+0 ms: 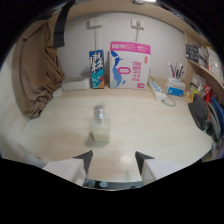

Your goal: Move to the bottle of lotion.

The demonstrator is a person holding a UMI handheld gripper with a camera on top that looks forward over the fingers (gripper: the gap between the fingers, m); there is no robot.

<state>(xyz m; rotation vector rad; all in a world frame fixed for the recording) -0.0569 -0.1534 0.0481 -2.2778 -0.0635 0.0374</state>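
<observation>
A small clear bottle of pale lotion (100, 126) with a silvery cap stands upright on the light wooden desk (150, 125). It is a short way ahead of my gripper (113, 157), slightly toward the left finger's side. The two fingers, white with dark tips, stand apart and hold nothing; the desk surface shows between them. The bottle is beyond the fingertips, not between them.
Against the back wall stand a blue carton (97, 69) and a pink-and-white box (129, 65). A white box (76, 83) lies left of the carton. A power strip (159, 90) and a pen holder (175, 84) sit at the back right. Brown cloth (42, 70) hangs on the left; dark items (202, 112) lie at the right.
</observation>
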